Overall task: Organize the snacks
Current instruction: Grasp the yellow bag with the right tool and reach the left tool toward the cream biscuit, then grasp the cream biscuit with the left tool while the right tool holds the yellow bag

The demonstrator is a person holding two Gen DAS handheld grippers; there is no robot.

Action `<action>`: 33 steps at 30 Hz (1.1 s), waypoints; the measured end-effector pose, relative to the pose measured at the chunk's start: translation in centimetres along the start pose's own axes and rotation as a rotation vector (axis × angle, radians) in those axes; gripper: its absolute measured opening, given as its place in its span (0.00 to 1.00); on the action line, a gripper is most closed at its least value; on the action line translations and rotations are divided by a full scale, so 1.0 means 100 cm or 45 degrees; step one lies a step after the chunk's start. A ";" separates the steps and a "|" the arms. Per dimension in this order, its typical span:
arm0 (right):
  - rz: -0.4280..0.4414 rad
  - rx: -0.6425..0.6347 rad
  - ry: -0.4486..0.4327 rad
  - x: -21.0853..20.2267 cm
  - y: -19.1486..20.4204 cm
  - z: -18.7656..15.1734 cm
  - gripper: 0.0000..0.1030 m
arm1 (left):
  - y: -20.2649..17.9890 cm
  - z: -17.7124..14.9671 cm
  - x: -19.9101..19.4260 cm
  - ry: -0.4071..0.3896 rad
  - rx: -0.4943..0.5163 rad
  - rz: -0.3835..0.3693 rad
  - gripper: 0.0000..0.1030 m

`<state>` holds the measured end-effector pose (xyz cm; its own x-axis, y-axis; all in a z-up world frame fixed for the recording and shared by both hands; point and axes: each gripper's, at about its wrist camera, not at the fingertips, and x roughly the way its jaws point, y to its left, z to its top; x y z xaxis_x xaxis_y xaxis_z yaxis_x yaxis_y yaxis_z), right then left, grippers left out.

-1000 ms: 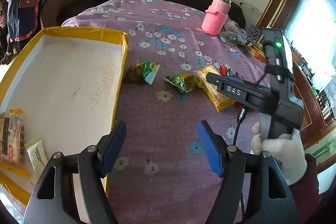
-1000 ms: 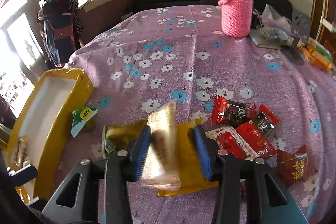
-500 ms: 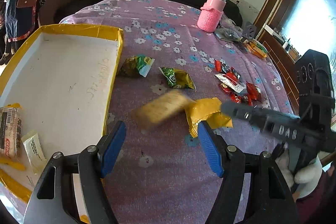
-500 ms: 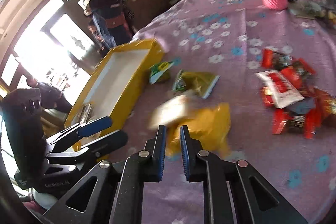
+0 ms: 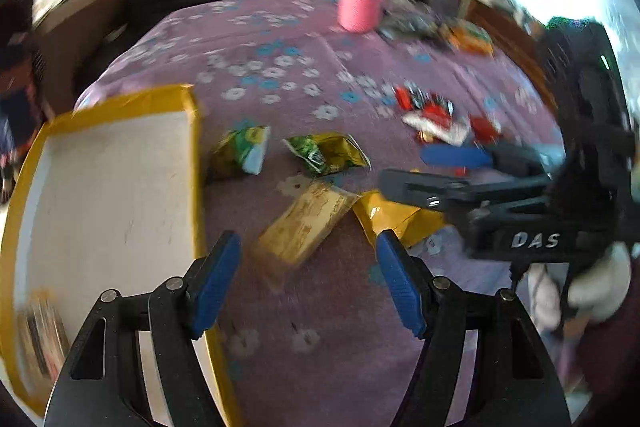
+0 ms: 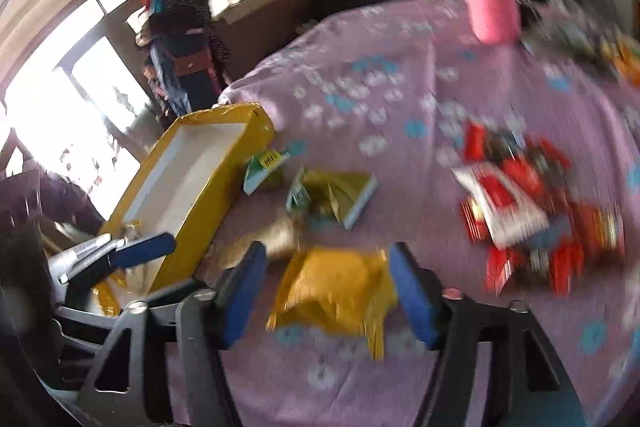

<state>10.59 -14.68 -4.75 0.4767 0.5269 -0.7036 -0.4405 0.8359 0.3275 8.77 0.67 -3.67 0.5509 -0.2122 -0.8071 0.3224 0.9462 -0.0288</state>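
Lying flat on the purple floral cloth (image 5: pixel 304 39), the tan packet (image 5: pixel 306 223) has its long axis on a diagonal in the left wrist view, one end toward the green packets (image 5: pixel 326 155), the other toward the left claw (image 5: pixel 308 281). The left claw is partly open and empty; the packet's near end sits just ahead of the gap between its blue pads, clear of both. The right claw (image 6: pixel 330 293) has just been opening and now stands wide with nothing gripped; in its own view the yellow packet (image 6: pixel 336 291) lies on the cloth between and under its fingers, and whether they touch it cannot be told through the blur. The tan packet lies just left of the yellow one, their corners meeting. A yellow-rimmed tray (image 5: pixel 192 163) sits near the tan packet's left. Red packets (image 6: pixel 524 211) lie in a heap to the right, well apart.
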 end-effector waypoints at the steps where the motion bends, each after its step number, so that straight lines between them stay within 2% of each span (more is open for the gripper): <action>1: 0.003 -0.029 0.026 0.007 0.001 0.001 0.71 | -0.001 0.003 0.005 0.021 0.040 0.000 0.68; 4: 0.050 -0.065 0.100 0.025 -0.003 -0.002 0.71 | 0.001 0.009 0.017 0.063 0.098 -0.015 0.68; 5: 0.075 -0.064 0.125 0.027 -0.005 -0.004 0.65 | 0.002 0.010 0.018 0.070 0.109 -0.018 0.68; 6: 0.099 -0.056 0.142 0.028 -0.006 -0.007 0.41 | 0.002 0.011 0.020 0.079 0.122 -0.027 0.68; 8: 0.128 -0.018 0.157 0.025 -0.011 -0.011 0.19 | 0.003 0.012 0.027 0.110 0.132 -0.039 0.68; 9: 0.109 -0.009 0.159 0.022 -0.013 -0.012 0.12 | 0.002 0.013 0.031 0.130 0.141 -0.039 0.68; 11: 0.053 -0.009 0.161 0.015 -0.017 -0.015 0.06 | -0.002 0.016 0.036 0.152 0.172 -0.036 0.68; 14: -0.065 -0.016 0.155 0.005 -0.024 -0.020 0.06 | -0.012 0.020 0.046 0.191 0.242 -0.010 0.68; 15: -0.098 -0.014 0.157 0.002 -0.027 -0.021 0.09 | -0.015 0.021 0.052 0.218 0.263 0.001 0.68; 17: -0.096 0.011 0.142 -0.005 -0.033 -0.022 0.12 | -0.019 0.021 0.063 0.284 0.292 0.012 0.66; 18: -0.073 0.027 0.133 -0.008 -0.034 -0.022 0.17 | -0.018 0.021 0.064 0.290 0.290 0.001 0.63; 19: -0.050 0.039 0.120 -0.014 -0.034 -0.024 0.22 | -0.018 0.023 0.064 0.297 0.289 -0.027 0.49; 20: -0.033 0.041 0.109 -0.017 -0.033 -0.025 0.41 | -0.017 0.024 0.063 0.306 0.277 -0.072 0.35; 21: -0.016 0.036 0.096 -0.020 -0.030 -0.026 0.56 | -0.017 0.024 0.063 0.309 0.271 -0.096 0.32; 24: 0.023 -0.024 0.092 -0.020 -0.013 -0.029 0.60 | -0.018 0.022 0.061 0.299 0.273 -0.087 0.31; 28: -0.061 -0.136 0.131 -0.009 0.010 -0.036 0.60 | -0.019 0.019 0.059 0.292 0.250 -0.073 0.32; 30: -0.068 -0.130 0.152 -0.002 0.011 -0.039 0.60 | -0.020 0.019 0.059 0.287 0.241 -0.057 0.34; 32: -0.087 -0.128 0.142 0.002 0.013 -0.041 0.60 | -0.019 0.018 0.059 0.280 0.222 -0.019 0.44; 33: -0.099 -0.132 0.140 0.003 0.014 -0.042 0.61 | -0.018 0.018 0.060 0.276 0.215 0.004 0.52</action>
<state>6.92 -13.99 -7.15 0.4289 0.4367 -0.7908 -0.4843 0.8501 0.2067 12.92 -2.71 -7.36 0.3801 -0.1348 -0.9151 0.4545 0.8889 0.0578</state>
